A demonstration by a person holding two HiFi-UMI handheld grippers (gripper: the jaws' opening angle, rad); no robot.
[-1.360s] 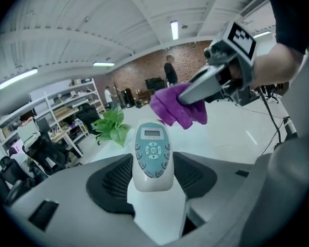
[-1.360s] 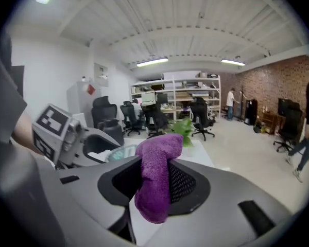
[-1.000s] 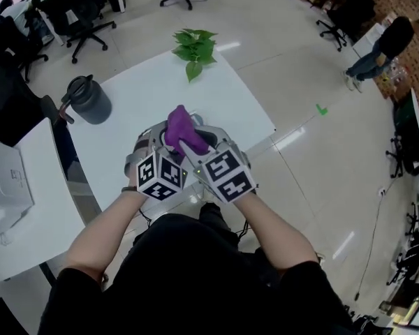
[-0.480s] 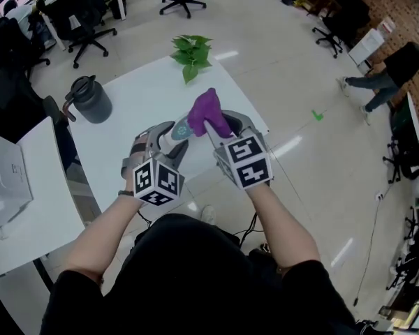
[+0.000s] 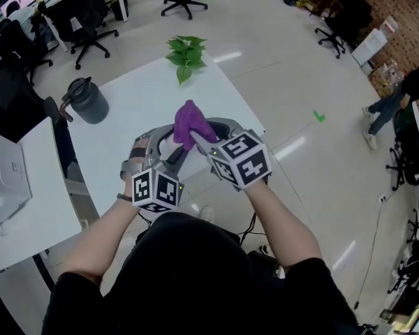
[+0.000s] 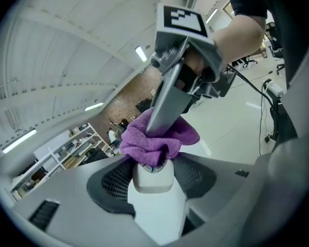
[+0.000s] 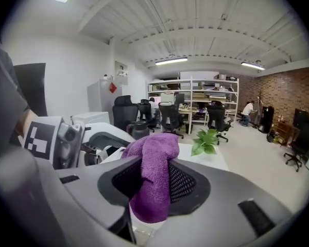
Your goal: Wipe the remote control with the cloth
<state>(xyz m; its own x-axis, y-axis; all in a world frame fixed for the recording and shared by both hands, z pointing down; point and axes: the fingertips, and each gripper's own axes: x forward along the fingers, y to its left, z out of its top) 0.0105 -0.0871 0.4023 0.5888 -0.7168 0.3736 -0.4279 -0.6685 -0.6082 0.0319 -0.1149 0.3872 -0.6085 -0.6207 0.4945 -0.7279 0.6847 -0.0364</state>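
Observation:
My left gripper is shut on a white remote control, held end-on above the white table; its far end shows between the jaws in the left gripper view. A bunched purple cloth is pinched in my right gripper and rests on the remote's far tip, covering it. The same cloth fills the right gripper's jaws in the right gripper view, where the left gripper sits just to the left. The remote is mostly hidden in the head view.
A dark grey jug stands at the table's left. A potted green plant stands at its far corner. A white box sits on a second table to the left. Office chairs stand beyond, and a person is at far right.
The right gripper carried the cloth right and away along the remote, then back left and nearer over its tip. The left gripper kept its hold, shifting only slightly.

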